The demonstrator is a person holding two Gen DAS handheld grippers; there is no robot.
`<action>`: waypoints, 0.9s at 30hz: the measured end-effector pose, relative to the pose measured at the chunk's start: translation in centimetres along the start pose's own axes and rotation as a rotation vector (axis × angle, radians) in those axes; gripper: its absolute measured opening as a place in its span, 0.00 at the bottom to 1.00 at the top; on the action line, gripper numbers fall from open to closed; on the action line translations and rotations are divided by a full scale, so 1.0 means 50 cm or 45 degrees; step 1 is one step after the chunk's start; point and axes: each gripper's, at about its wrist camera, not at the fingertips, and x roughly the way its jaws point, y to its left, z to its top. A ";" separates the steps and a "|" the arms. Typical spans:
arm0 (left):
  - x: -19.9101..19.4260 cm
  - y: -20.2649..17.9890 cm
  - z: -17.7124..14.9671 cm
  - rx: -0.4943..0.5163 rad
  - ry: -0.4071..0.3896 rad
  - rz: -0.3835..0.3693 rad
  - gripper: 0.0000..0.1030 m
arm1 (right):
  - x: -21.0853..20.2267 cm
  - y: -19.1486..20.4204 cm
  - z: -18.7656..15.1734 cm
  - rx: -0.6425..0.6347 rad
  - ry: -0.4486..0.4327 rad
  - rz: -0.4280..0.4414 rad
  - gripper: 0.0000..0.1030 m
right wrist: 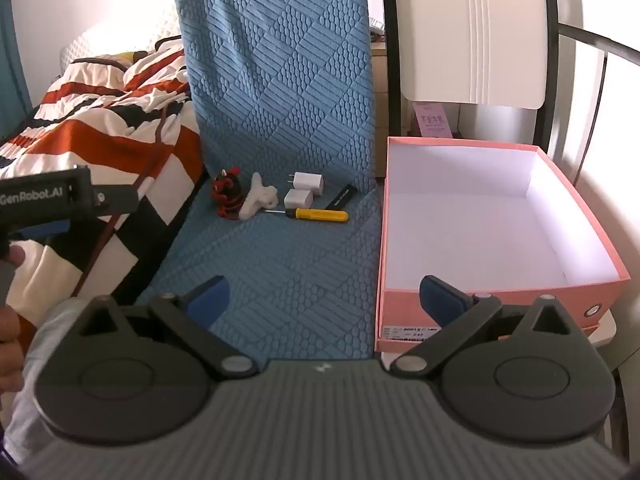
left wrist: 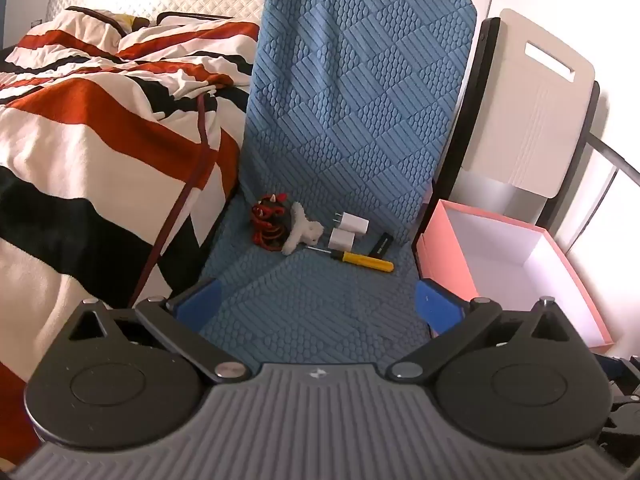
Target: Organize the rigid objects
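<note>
Both grippers fill the bottom of their views with jaws spread wide and nothing between the blue pads. Ahead of the left gripper (left wrist: 318,300) and the right gripper (right wrist: 324,294) stretches a blue textured mat (left wrist: 320,320), which runs up the middle of each frame and bends upward against the wall.

Near that bend, at frame centre, the small things lie in a loose cluster: a red-and-black figure (right wrist: 226,194) on the left, a white plush toy (right wrist: 258,198) touching it, two white charger plugs (right wrist: 304,192) just beside one another, a yellow-handled screwdriver (right wrist: 316,214) lying flat in front of them, and a small black stick (right wrist: 340,198) to their right.

At the mat's right edge stands an open pink box (right wrist: 500,296), white inside, holding nothing. A striped blanket (left wrist: 80,120) covers the left of each frame. At the left edge of the right view, a hand (right wrist: 10,336) holds the other gripper's black handle.
</note>
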 end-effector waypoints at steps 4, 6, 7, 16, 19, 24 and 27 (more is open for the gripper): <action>0.001 0.000 0.000 -0.003 -0.002 0.008 1.00 | 0.000 0.001 0.000 -0.002 0.004 -0.004 1.00; -0.001 -0.006 0.009 -0.008 -0.001 0.008 1.00 | 0.001 0.001 0.000 0.001 0.006 -0.003 1.00; -0.004 -0.010 0.012 -0.009 0.000 0.010 1.00 | 0.001 0.001 0.000 0.001 0.007 -0.004 1.00; -0.011 -0.002 0.006 -0.014 -0.008 -0.019 1.00 | 0.002 0.007 -0.004 -0.021 0.021 -0.008 1.00; -0.013 -0.004 0.006 -0.012 -0.010 -0.024 1.00 | 0.001 0.004 -0.004 -0.010 0.026 0.001 1.00; -0.011 -0.004 0.004 -0.009 -0.007 -0.023 1.00 | -0.001 0.003 -0.005 -0.012 0.028 -0.004 1.00; -0.011 -0.002 0.003 -0.014 -0.004 -0.024 1.00 | -0.004 0.004 -0.004 -0.010 0.026 -0.007 1.00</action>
